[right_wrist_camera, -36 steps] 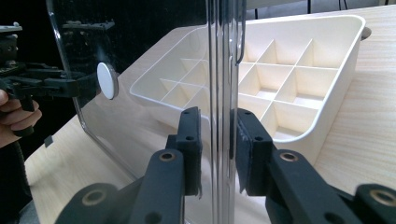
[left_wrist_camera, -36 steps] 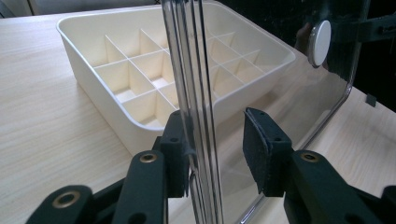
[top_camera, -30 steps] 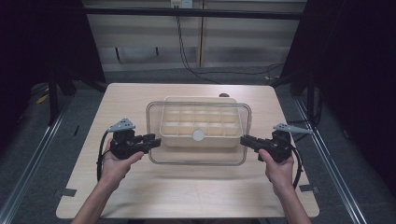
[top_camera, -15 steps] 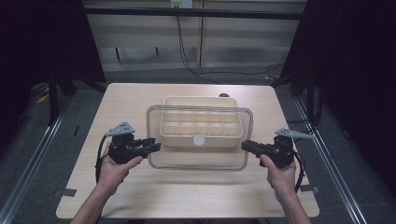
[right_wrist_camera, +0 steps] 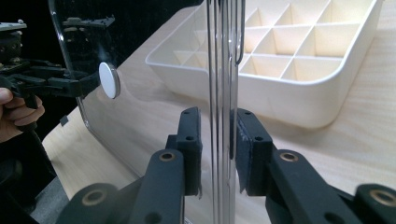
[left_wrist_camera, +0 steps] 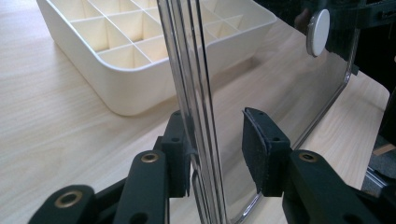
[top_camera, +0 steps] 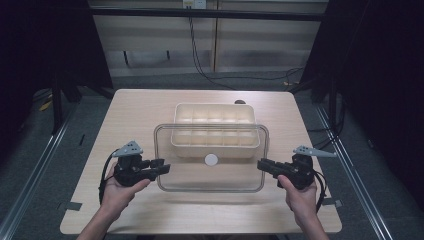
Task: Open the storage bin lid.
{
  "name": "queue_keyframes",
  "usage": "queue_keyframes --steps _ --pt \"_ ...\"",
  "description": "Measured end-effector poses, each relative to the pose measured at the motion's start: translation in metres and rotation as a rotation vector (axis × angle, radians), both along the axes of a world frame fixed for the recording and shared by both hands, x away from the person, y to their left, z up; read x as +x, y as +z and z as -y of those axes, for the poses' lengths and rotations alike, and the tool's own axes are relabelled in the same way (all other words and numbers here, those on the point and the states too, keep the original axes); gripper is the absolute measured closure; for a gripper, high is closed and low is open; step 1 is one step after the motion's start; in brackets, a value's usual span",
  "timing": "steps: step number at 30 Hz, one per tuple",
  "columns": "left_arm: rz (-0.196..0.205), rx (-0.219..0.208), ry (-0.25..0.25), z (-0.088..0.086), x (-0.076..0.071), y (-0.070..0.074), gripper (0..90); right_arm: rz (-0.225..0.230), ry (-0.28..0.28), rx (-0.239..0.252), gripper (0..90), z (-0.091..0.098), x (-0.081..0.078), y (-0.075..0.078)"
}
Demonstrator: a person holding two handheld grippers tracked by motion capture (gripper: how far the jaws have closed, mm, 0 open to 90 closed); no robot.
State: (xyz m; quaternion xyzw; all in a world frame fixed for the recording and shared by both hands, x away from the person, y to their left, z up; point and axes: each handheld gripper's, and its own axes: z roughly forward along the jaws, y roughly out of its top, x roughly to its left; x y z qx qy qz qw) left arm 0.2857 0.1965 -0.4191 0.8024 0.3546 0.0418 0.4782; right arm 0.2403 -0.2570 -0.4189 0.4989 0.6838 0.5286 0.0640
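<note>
A clear lid (top_camera: 210,177) with a white knob (top_camera: 211,159) hangs level over the front of a cream compartment tray (top_camera: 215,120). My left gripper (top_camera: 164,167) is at the lid's left edge and my right gripper (top_camera: 261,165) at its right edge. In the left gripper view the lid's rim (left_wrist_camera: 187,70) lies against one pad while the other pad (left_wrist_camera: 257,144) stands clear, so that gripper (left_wrist_camera: 215,140) is open. In the right gripper view both pads of the gripper (right_wrist_camera: 217,135) sit tight beside the rim (right_wrist_camera: 222,56). The tray (right_wrist_camera: 280,93) is empty.
The wooden table (top_camera: 135,115) has bare surface to the left, right and front of the tray. A small dark object (top_camera: 240,102) lies just behind the tray. Dark floor and metal rails surround the table.
Both grippers and the lid have moved toward the person, so the lid now covers just the tray's front rows instead of the whole tray.
</note>
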Motion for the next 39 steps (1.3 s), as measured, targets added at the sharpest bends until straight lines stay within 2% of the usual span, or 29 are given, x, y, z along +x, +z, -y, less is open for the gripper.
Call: queue_keyframes --steps 3,6,10,13,14,16,20,25,33,39 --pt "-0.005 0.003 -0.003 0.000 -0.003 -0.002 63.6 -0.008 0.004 -0.004 73.6 0.001 -0.005 -0.003" --pt "-0.008 0.006 -0.011 0.000 -0.008 -0.005 63.6 0.008 0.003 -0.006 73.6 0.001 -0.011 -0.005" --pt "-0.017 -0.006 -0.020 -0.001 -0.016 -0.003 64.4 -0.006 0.015 -0.008 73.7 0.001 -0.018 -0.006" --pt "-0.014 0.001 -0.025 -0.001 -0.018 -0.003 64.5 -0.010 0.014 -0.003 73.6 0.002 -0.021 -0.008" --pt "-0.024 -0.010 -0.025 -0.001 -0.019 -0.005 64.7 -0.010 0.010 -0.009 73.5 0.001 -0.023 -0.009" --pt "-0.032 -0.003 -0.023 0.000 -0.020 -0.009 64.7 -0.016 0.005 -0.010 73.6 0.001 -0.025 -0.011" --pt "-0.041 0.002 -0.029 0.001 -0.023 -0.014 64.7 -0.031 0.012 -0.024 73.3 0.002 -0.027 -0.016" --pt "-0.053 0.031 -0.045 0.000 -0.027 -0.021 64.7 -0.046 0.018 -0.028 73.3 0.001 -0.030 -0.021" --pt "-0.096 0.028 -0.031 -0.004 -0.028 -0.036 64.3 -0.078 0.035 -0.041 73.5 -0.004 -0.030 -0.033" --pt "-0.097 0.038 -0.026 -0.005 -0.027 -0.040 63.9 -0.093 0.026 -0.041 73.5 -0.006 -0.029 -0.039"
